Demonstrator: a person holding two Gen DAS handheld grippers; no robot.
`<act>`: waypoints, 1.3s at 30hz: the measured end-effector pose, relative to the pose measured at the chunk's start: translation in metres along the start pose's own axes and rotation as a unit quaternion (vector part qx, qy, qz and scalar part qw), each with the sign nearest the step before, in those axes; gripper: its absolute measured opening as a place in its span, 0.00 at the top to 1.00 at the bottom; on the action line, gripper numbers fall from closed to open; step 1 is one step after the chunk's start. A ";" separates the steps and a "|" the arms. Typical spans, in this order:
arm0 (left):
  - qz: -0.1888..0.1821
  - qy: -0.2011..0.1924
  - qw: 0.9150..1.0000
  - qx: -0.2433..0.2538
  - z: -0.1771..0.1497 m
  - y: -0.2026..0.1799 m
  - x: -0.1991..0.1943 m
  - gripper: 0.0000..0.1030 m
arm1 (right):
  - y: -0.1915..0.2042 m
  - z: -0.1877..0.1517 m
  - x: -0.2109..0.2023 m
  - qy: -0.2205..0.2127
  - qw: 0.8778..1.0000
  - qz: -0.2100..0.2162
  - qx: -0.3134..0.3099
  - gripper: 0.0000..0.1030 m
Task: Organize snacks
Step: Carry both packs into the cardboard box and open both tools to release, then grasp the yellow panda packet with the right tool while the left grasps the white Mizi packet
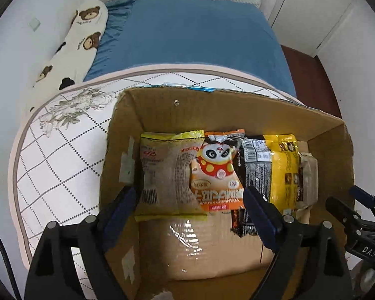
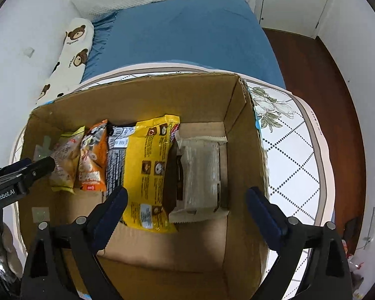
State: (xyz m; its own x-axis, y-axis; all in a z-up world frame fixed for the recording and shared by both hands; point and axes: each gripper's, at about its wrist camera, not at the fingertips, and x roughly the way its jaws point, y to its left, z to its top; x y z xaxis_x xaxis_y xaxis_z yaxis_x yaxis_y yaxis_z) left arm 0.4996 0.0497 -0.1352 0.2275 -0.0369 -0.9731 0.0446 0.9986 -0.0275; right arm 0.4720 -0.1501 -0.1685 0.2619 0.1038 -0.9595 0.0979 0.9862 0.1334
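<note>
- Both grippers hang over an open cardboard box (image 1: 237, 115), pointing steeply down into it.
- The box sits on a quilted mattress (image 1: 62, 150) with a diamond pattern and a flower print; a blue sheet (image 1: 200, 37) lies beyond it, and a bear-print pillow (image 1: 82, 37) runs along the wall.
- Five snack packs lie side by side in a row on the box floor.
- From the left wall: a pale yellow-edged pack (image 1: 167, 172), then an orange panda pack (image 1: 217, 172) overlapping its edge.
- Next a black pack (image 1: 257, 170) with a barcode label, then a bright yellow bag (image 2: 150, 170) lying over its side.
- Last in line, a clear-wrapped beige pack (image 2: 202, 172), close to the right wall of the box.
- Left gripper (image 1: 190, 207): jaws spread wide and released. The pale pack and the panda pack show in the gap between its fingers, but the pads press on neither.
- Right gripper (image 2: 187, 207): jaws also wide apart, grasping nothing. The yellow bag and the beige pack lie in the gap below; the pads stand clear of both.
- Its right finger (image 2: 262, 212) hangs just beside the box's right wall.
- In the right wrist view the left gripper's tip pokes in at the left edge, over the pale pack.
- The near half of the box floor shows bare cardboard with glossy tape (image 1: 187, 235).
</note>
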 end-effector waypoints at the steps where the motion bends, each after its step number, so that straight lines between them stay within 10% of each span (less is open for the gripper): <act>1: 0.001 -0.006 1.000 -0.001 -0.003 0.000 -0.004 0.14 | 0.001 -0.003 -0.004 -0.003 1.000 0.000 -0.002 0.05; 27: -0.021 -0.154 0.988 0.005 -0.133 -0.016 -0.145 0.15 | 0.028 -0.135 -0.147 -0.144 0.989 0.030 -0.017 0.05; 39: 0.053 -0.018 0.997 0.056 -0.220 -0.002 -0.049 0.15 | 0.002 -0.217 -0.093 -0.045 0.996 0.057 0.041 0.05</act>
State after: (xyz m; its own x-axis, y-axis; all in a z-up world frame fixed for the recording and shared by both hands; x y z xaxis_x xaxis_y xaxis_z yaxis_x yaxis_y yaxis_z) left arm 0.2743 0.0574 -0.1375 0.2713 0.0660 -0.9602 0.1267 0.9865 0.1036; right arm 0.2390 -0.1297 -0.1328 0.3612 0.1996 -0.9109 0.1391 0.9544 0.2643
